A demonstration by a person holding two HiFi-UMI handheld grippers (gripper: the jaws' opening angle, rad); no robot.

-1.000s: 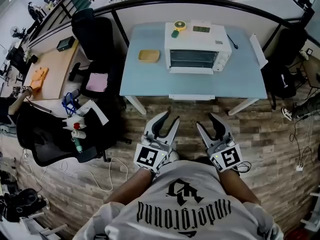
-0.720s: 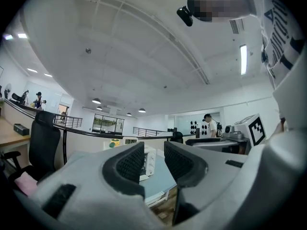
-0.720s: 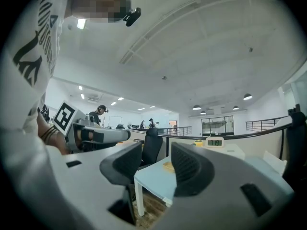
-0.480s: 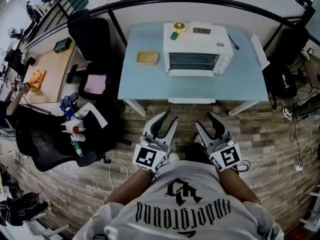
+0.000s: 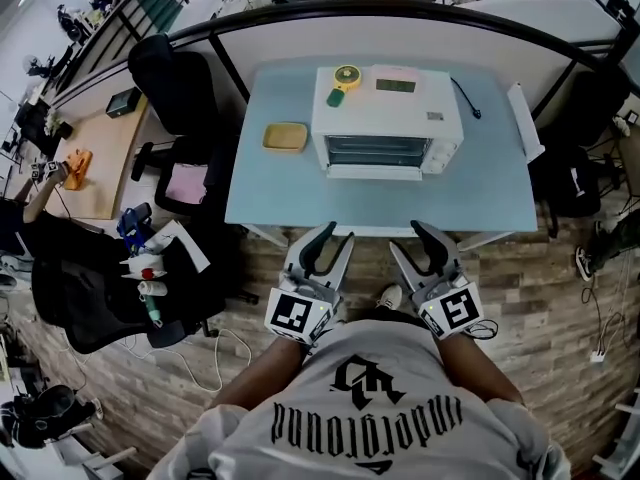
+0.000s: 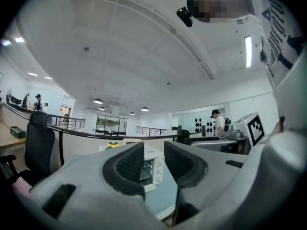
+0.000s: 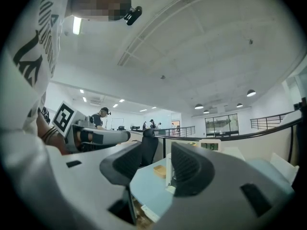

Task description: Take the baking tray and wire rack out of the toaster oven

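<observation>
The white toaster oven [image 5: 385, 118] stands on the light blue table [image 5: 300, 193], its front toward me. Its dark window shows faint bars; I cannot tell the tray from the rack. My left gripper [image 5: 335, 236] and right gripper [image 5: 408, 238] are held side by side at the table's front edge, well short of the oven. Both are open with nothing between the fingers. In the left gripper view the oven [image 6: 153, 169] shows through the gap of the left gripper [image 6: 154, 159]. In the right gripper view, the right gripper [image 7: 156, 169] frames the oven's edge [image 7: 169, 174].
A flat tan dish [image 5: 285, 136] lies left of the oven. A yellow and green gadget [image 5: 343, 76] and a digital clock [image 5: 396, 85] sit on top of it. A black office chair [image 5: 170, 78] stands left of the table. A partition runs behind the table.
The table and oven have come closer in the head view. Both grippers now reach the table's front edge instead of hanging over the wooden floor. Their jaws look the same.
</observation>
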